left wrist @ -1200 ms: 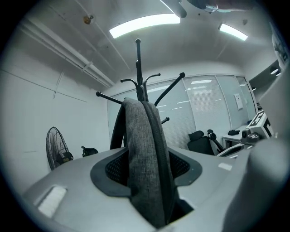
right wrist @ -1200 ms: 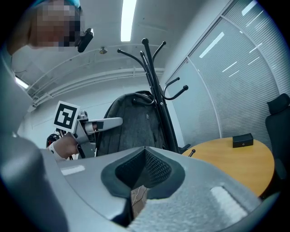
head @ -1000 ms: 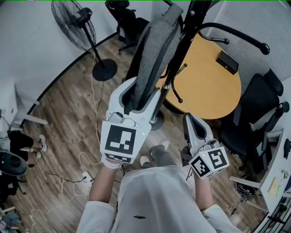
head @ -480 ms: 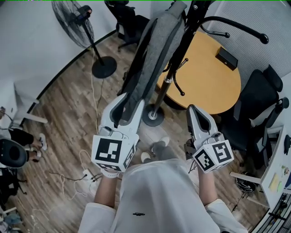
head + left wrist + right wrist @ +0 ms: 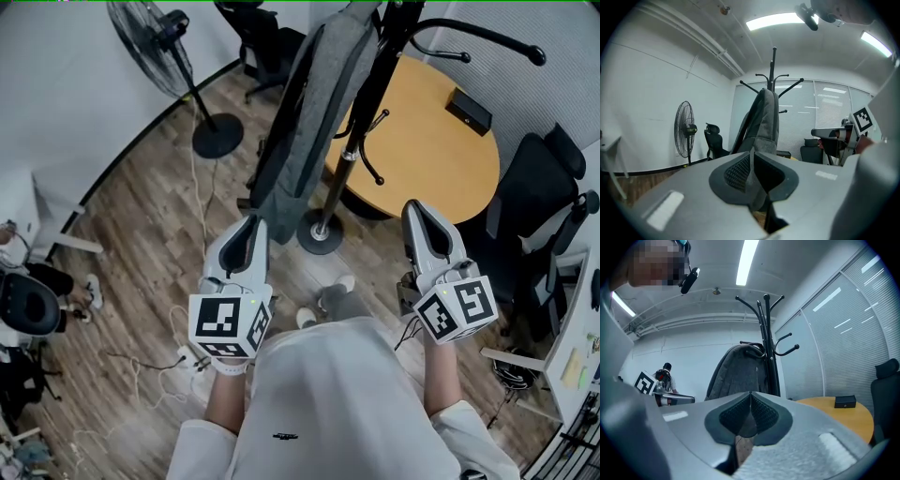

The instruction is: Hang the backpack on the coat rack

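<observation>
My left gripper (image 5: 249, 227) has just been closing its jaws, which now meet on nothing. My right gripper (image 5: 421, 210) is closed and empty. The backpack (image 5: 314, 103) hangs on the coat rack (image 5: 362, 111), ahead of both and clear of them.

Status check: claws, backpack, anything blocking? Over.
Left claw just been closing, nothing between its jaws. Right claw shut, empty. Backpack hangs on the coat rack, both claws apart from it. Nothing in the way.

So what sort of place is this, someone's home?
More likely an office or meeting room: a round wooden table with black office chairs nearby, a pedestal fan, and window blinds along one wall.
</observation>
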Demonstrator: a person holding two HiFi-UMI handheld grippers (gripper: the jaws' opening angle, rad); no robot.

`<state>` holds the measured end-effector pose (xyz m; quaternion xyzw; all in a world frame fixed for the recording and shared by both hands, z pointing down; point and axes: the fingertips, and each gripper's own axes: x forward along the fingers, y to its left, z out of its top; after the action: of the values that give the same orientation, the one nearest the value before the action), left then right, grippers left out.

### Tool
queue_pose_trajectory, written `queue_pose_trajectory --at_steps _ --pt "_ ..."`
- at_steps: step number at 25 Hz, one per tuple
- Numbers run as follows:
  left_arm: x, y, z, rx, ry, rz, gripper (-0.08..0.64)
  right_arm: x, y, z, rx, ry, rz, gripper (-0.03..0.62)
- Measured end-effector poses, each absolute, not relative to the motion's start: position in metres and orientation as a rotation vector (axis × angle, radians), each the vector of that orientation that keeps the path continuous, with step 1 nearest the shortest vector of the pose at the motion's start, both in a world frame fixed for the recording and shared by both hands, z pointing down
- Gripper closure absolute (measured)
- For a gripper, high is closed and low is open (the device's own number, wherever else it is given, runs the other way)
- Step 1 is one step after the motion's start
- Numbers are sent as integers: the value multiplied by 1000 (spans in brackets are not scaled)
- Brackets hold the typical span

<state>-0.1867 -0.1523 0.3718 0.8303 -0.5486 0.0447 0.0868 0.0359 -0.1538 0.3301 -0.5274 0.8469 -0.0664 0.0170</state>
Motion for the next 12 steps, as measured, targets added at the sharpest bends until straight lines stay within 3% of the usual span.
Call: queue_pose_trajectory --at_steps 2,12 --pt "-191 -148 374 2451 -1655 129 544 38 -152 331 -1653 2637 -188 592" --pt "-200 -135 381 2401 -1678 93 543 48 -141 337 -1710 2656 -88 592"
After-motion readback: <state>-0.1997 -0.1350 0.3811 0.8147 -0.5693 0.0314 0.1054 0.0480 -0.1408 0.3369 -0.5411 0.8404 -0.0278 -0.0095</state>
